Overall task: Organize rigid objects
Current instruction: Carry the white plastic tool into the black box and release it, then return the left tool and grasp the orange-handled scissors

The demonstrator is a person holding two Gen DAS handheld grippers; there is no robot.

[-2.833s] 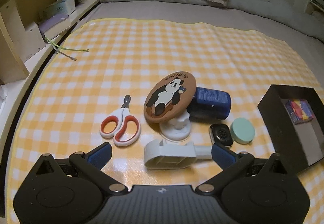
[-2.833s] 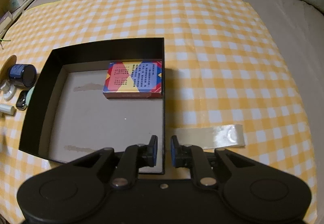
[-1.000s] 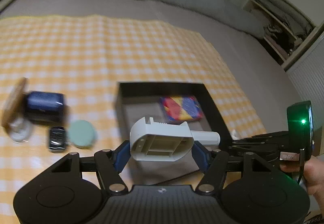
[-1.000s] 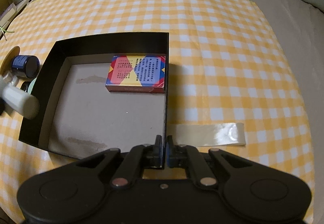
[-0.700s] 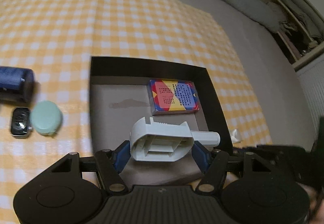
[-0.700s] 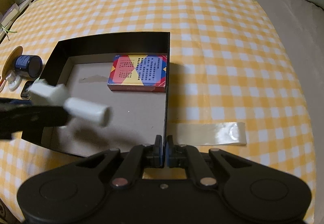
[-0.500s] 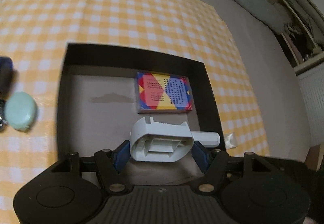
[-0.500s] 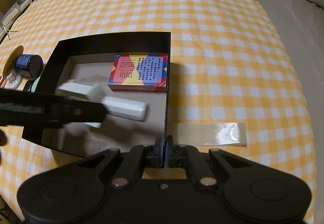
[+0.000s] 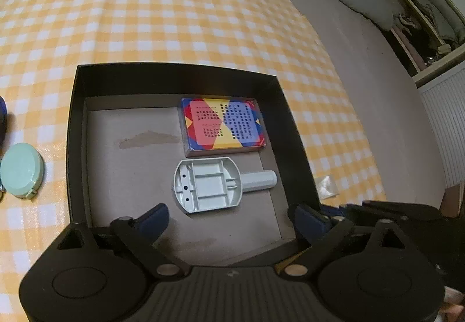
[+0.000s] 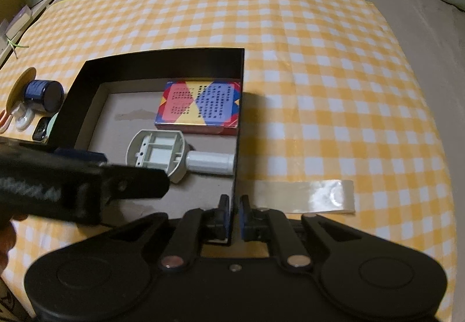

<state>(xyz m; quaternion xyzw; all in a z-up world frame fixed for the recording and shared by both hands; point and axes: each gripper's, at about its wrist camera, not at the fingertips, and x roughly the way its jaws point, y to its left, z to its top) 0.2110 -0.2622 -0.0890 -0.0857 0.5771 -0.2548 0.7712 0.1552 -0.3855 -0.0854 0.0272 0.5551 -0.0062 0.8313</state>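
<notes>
my left gripper (image 9: 229,218) is opening with nothing between its jaws; the grey plastic handle piece (image 9: 215,185) lies in the black box (image 9: 74,130), at 6 o'clock of the patterned card box (image 9: 222,125). my right gripper (image 10: 232,215) is loosening on the box's wall. two things boxed. at 9 o'clock wait one mint case (image 9: 21,173), one blue jar (image 10: 43,95), one key fob (image 10: 40,127).

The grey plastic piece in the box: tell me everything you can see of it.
The grey plastic piece is a pale, rigid moulding: a rounded, open shell with inner ribs and small holes, plus a stubby cylindrical handle pointing at the box's right wall. It lies flat, hollow side up, on the floor of the black box, just in front of the colourful card box. The left gripper is opening and no longer touches it.
</notes>
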